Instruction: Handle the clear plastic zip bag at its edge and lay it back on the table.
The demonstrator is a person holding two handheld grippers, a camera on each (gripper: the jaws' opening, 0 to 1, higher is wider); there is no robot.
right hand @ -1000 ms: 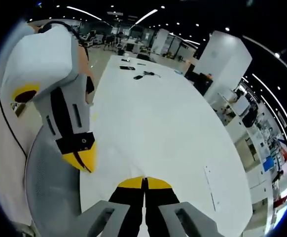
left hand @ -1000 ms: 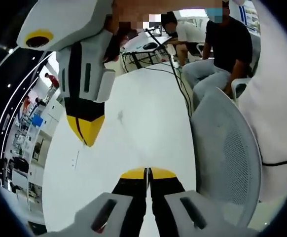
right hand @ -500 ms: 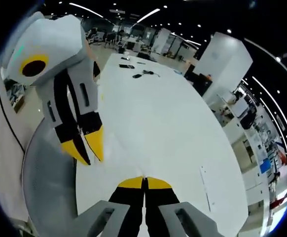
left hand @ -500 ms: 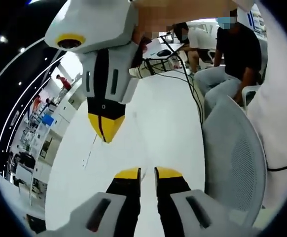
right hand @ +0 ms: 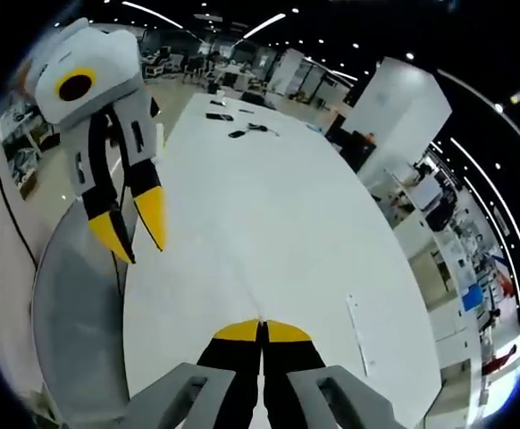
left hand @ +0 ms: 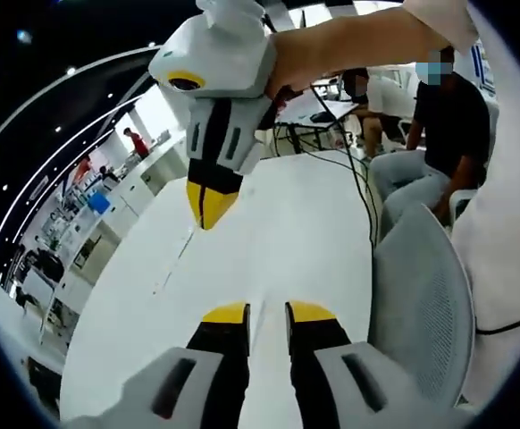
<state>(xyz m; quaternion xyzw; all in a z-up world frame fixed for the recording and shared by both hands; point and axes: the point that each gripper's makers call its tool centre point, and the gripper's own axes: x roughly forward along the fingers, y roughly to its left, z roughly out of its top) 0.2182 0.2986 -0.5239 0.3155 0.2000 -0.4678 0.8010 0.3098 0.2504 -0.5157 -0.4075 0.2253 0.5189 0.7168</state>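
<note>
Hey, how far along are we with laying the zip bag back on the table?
Done: hard to say; the clear bag is too faint to make out. In hand: the left gripper is open and empty, the right gripper shut, both above the white table. Left: confirming the bag lies flat.

Grey-white moulded tongs, black inner arms, yellow wedge tips, yellow-ringed round marking on other tongs, white short sleeve
</note>
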